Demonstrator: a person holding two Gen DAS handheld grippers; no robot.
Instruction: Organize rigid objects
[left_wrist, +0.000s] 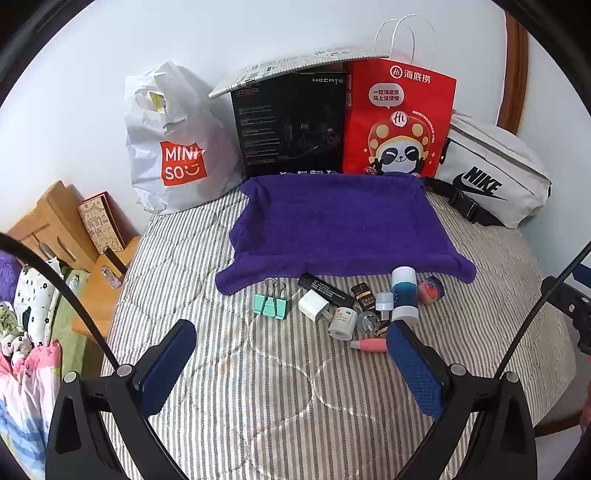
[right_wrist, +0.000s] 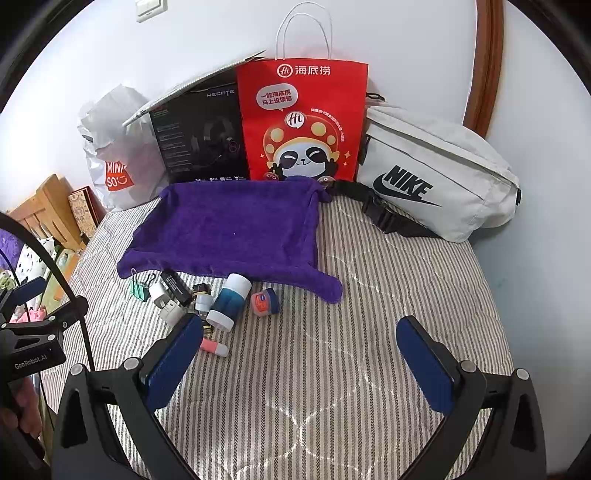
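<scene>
Both grippers spread, empty, over striped bed.
L gripper (left_wrist: 291, 369) & R gripper (right_wrist: 295, 363) apart; clutter at towel's (left_wrist: 340, 225) 6 o'clock edge: clip (left_wrist: 270, 305), charger (left_wrist: 313, 304), bottle (left_wrist: 405, 295), jar (left_wrist: 429, 291); all touching bed (left_wrist: 258, 406).

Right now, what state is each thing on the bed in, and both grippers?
Left gripper: open, empty.
Right gripper: open, empty.
Purple towel: spread flat, nothing on it.
Binder clip: lying down, handles up.
Blue bottle: capped, on its side.
Black box: lid flap raised.
</scene>
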